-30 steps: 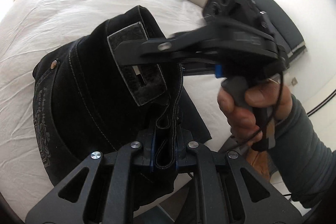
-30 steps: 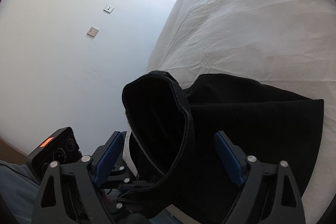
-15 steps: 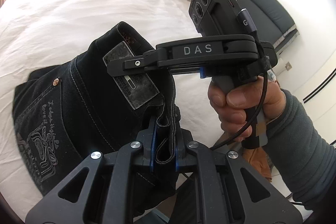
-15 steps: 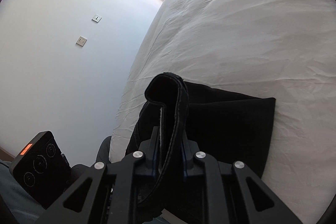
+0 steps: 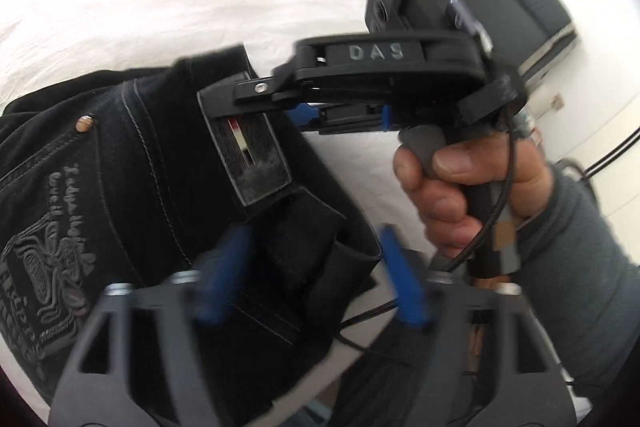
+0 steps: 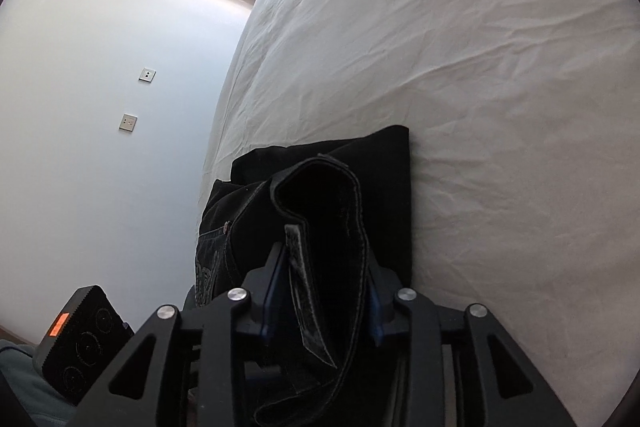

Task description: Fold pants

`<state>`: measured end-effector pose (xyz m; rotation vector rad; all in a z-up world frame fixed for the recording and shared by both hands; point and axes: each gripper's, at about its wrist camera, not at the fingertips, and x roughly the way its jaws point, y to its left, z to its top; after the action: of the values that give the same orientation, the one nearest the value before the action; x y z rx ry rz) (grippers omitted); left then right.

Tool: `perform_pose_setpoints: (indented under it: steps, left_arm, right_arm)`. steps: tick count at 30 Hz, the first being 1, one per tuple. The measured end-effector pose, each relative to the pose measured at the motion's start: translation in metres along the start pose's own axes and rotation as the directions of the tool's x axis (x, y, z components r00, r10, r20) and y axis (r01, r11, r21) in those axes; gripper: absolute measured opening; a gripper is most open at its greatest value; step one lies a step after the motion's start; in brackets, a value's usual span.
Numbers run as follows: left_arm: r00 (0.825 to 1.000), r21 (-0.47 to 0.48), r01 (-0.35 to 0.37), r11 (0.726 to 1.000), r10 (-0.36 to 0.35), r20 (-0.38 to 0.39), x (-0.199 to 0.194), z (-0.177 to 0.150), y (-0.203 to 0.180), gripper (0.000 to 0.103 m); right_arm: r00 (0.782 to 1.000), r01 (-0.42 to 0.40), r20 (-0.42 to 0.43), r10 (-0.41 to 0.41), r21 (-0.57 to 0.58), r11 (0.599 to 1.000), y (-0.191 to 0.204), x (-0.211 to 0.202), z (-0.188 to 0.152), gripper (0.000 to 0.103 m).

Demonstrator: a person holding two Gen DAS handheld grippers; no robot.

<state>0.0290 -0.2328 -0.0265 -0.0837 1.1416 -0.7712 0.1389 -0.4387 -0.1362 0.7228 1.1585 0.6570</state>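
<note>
Pants (image 5: 132,187): black denim, folded, on bed (image 6: 480,67). Left tongs (image 5: 310,283) spread astride waistband; right tongs (image 6: 320,291) pinching it. We should lower evenly, release only once edges align.

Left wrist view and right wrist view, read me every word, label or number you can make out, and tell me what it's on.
"DAS": raised letters on the right gripper body.
Embroidered script on the pants back pocket: too blurred to read.
Waistband patch: markings unreadable.
Right wrist view: no readable text.
</note>
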Motion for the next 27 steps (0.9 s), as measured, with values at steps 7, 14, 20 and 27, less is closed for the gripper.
perform_pose_setpoints:
  steps: [7,14,20,27]
  left_arm:
    - [0.993,-0.047,0.006,0.999,0.000,0.120,-0.067,0.000,0.037,0.076]
    - [0.958,-0.254,-0.084,0.964,0.147,0.244,-0.139,-0.017,0.126,0.076]
    - [0.957,-0.343,-0.110,0.933,0.192,0.216,-0.129,-0.021,0.167,0.075]
    - [0.956,-0.222,-0.229,0.948,0.262,0.131,-0.045,-0.002,0.139,0.090]
  right_arm:
    - [0.989,0.097,0.112,-0.097,0.004,0.995,0.013,-0.044,-0.003,0.054]
    - [0.995,0.026,0.097,-0.014,-0.130,0.991,0.073,-0.045,-0.024,0.054]
    - [0.999,0.023,-0.028,-0.029,-0.192,0.981,0.093,0.011,-0.046,0.054]
    - [0.995,0.099,0.028,-0.099,0.010,0.995,0.019,-0.003,-0.059,0.007]
